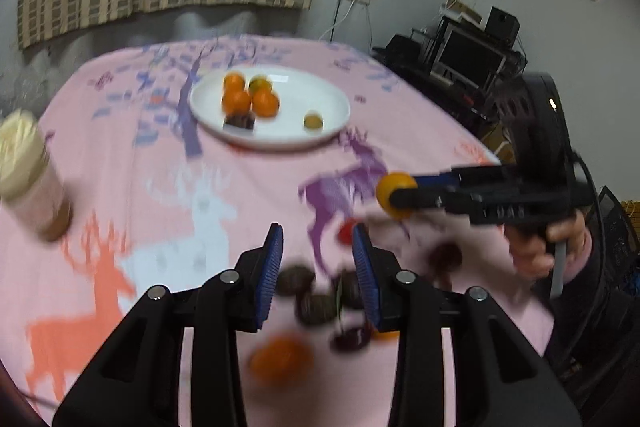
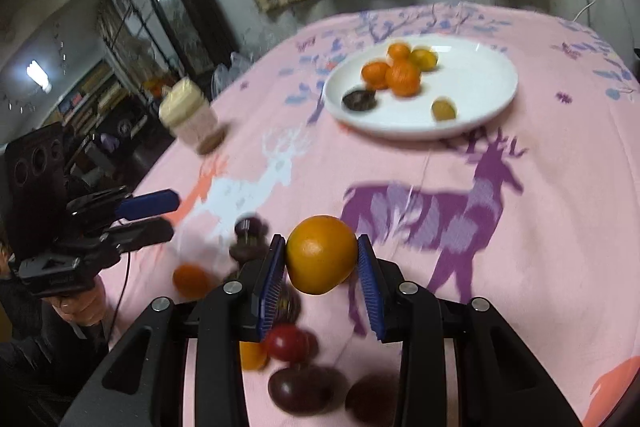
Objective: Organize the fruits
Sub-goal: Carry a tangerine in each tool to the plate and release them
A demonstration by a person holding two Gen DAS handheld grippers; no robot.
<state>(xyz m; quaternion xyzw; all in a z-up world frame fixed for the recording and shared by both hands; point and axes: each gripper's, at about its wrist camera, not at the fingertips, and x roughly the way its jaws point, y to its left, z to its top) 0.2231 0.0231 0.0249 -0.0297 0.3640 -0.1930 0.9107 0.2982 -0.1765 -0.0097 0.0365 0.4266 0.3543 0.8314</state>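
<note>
Above a pink deer-print tabletop [image 2: 540,187], the right claw [image 2: 322,259] grips an orange [image 2: 322,253] between its blue pads, while the left claw [image 1: 318,267], jaws narrowly parted, holds nothing over scattered dark fruits [image 1: 316,307], short of a white plate [image 2: 472,95] bearing tangerines [image 2: 402,77].

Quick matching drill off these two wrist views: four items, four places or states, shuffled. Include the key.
Items:
1. large orange fruit
2. white plate
3. jar with cream lid
4. small red fruit

Places or states:
A. stands alone on the pink tablecloth, left of the plate
B. clamped between the pads of the right gripper
C. lies on the cloth among dark fruits, below the right gripper
D. far side of the cloth, holding several small fruits

Pairs: 1-B, 2-D, 3-A, 4-C
</note>
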